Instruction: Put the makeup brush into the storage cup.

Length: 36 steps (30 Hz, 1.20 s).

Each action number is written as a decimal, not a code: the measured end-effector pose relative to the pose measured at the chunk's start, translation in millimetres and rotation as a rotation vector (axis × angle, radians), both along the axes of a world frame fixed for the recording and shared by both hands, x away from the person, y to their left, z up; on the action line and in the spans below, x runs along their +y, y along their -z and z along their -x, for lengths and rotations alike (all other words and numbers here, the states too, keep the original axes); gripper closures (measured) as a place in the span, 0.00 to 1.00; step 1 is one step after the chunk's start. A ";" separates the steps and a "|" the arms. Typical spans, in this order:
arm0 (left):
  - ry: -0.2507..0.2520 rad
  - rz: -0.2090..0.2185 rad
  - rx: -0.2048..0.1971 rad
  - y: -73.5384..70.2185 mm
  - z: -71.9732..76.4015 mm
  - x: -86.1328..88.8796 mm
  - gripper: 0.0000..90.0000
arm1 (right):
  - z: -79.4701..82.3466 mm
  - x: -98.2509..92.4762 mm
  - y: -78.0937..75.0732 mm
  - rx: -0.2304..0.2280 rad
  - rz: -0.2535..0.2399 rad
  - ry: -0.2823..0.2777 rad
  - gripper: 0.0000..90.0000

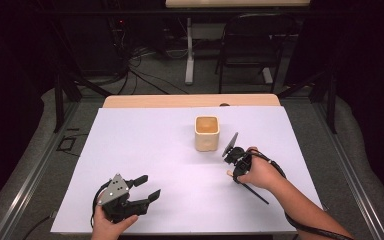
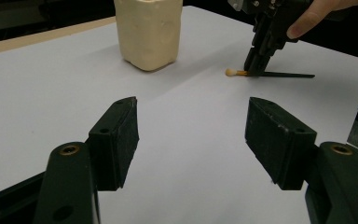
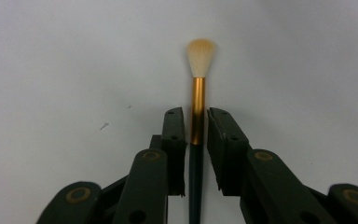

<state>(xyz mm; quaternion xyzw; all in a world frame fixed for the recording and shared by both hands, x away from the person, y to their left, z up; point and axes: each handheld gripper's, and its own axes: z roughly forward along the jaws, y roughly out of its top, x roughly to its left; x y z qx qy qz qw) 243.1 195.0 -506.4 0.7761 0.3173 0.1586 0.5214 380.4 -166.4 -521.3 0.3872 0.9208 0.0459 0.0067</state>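
At the near left edge of the white bench (image 1: 145, 150), the left hand-held gripper (image 1: 147, 189) rests with its jaws spread wide and nothing between them. Further right, the right hand-held gripper (image 3: 196, 135) points down at a brush (image 3: 197, 112) lying flat on the bench; its jaws flank the gold ferrule closely, contact uncertain. Beyond both stands a cream square cup (image 1: 207, 133), upright, near the brush but apart.

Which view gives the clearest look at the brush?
The right gripper view: the brush runs up the middle, pale tuft, gold collar and dark handle sharp. The left gripper view shows it small, lying on the table. The high view shows mainly its handle beyond the hand.
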 end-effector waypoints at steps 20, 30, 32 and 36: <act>0.002 -0.002 0.000 0.1 0.0 -0.2 0.39 | 0.2 0.4 3.4 0.011 0.027 0.007 0.89; 0.002 -0.002 -0.001 0.0 0.2 -0.1 0.39 | 0.0 0.4 4.8 0.020 0.014 0.023 0.91; 0.002 -0.001 0.000 0.0 0.1 -0.1 0.39 | -0.1 0.4 4.8 0.019 0.014 0.024 0.91; 0.001 -0.002 0.000 0.1 0.0 -0.1 0.39 | -0.2 0.6 4.7 0.022 0.014 0.024 0.92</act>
